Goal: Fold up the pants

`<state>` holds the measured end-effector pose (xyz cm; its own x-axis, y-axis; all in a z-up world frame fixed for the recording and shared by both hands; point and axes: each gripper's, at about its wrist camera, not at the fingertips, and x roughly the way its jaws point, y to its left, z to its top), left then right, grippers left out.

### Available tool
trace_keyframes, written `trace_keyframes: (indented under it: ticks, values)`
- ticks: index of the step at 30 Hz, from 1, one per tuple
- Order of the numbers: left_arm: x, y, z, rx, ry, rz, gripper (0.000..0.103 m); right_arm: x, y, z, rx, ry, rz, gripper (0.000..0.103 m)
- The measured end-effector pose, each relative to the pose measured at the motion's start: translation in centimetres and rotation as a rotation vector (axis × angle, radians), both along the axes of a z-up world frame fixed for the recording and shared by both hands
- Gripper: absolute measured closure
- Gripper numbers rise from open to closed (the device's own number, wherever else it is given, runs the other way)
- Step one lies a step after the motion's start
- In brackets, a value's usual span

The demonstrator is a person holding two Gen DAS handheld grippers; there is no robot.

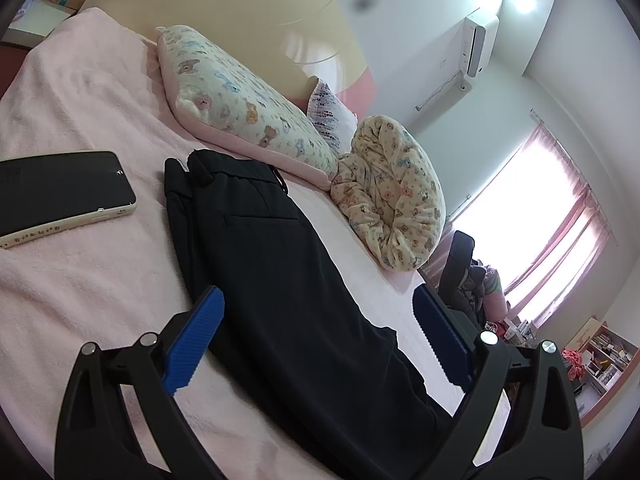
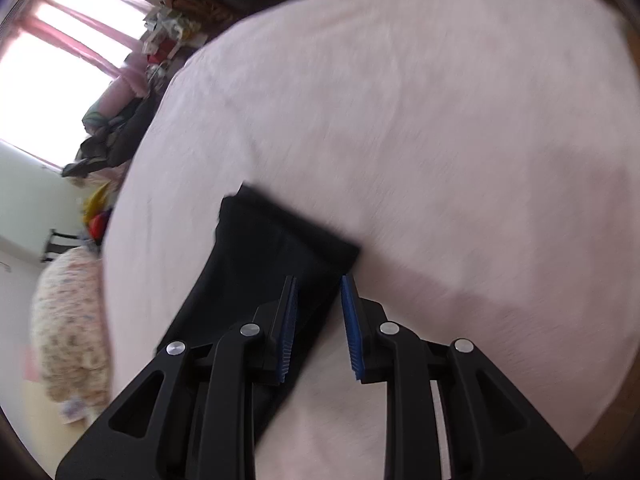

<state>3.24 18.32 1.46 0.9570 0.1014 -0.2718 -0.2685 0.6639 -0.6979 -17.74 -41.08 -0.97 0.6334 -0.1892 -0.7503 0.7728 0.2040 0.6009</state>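
Left wrist view: black pants point(image 1: 272, 264) lie lengthwise on the pink bed point(image 1: 72, 288), waistband toward the headboard, pocket side up. Left tool point(image 1: 316, 312) spread wide, one blue pad on either side of the pants above the leg section, nothing pinched. Relative to the pants: phone point(image 1: 60, 196) on the sheet to the left, apart; patterned pillow point(image 1: 244, 108) just beyond the waistband; rolled blanket point(image 1: 392, 196) to the right.

Right wrist view (blurred): pant-leg hem end lies flat on the bed. Right tool point(image 2: 318, 292) hovers over the hem's right edge, pads narrowly parted, fabric beneath the gap, not pinched. Window point(image 2: 48, 80) far left of the pants.
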Motion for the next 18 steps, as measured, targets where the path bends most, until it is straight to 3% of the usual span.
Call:
trace_keyframes:
  ticks: [4, 5, 6, 8, 10, 13, 15, 18]
  values:
    - [0.1, 0.0, -0.1, 0.000, 0.007, -0.006, 0.007, 0.6, 0.0, -0.7, 0.043, -0.028, 0.011, 0.079]
    - [0.1, 0.1, -0.1, -0.001, 0.008, -0.005, 0.007, 0.9, 0.2, -0.5, 0.008, -0.025, 0.019, 0.082]
    - [0.1, 0.1, -0.2, -0.001, 0.009, -0.004, 0.007, 1.4, 0.4, -0.3, -0.033, 0.000, 0.032, 0.096]
    - [0.1, 0.2, -0.2, -0.003, 0.010, -0.003, 0.007, 2.6, 0.6, 0.9, -0.114, 0.040, 0.063, 0.097]
    - [0.1, 0.2, -0.2, -0.002, 0.010, -0.001, 0.007, 3.2, 0.8, 3.2, -0.189, -0.024, 0.084, 0.097]
    - [0.1, 0.2, -0.2, -0.001, 0.009, 0.000, 0.007, 3.1, 1.6, 7.1, -0.325, -0.211, 0.125, 0.097]
    - [0.1, 0.2, -0.2, -0.004, 0.008, -0.001, 0.007, 2.6, 2.0, 7.0, -0.386, -0.155, 0.100, 0.097]
    - [0.1, 0.3, -0.1, -0.016, 0.005, -0.007, 0.007, 2.4, 0.5, 1.1, -0.223, 0.047, 0.074, 0.097]
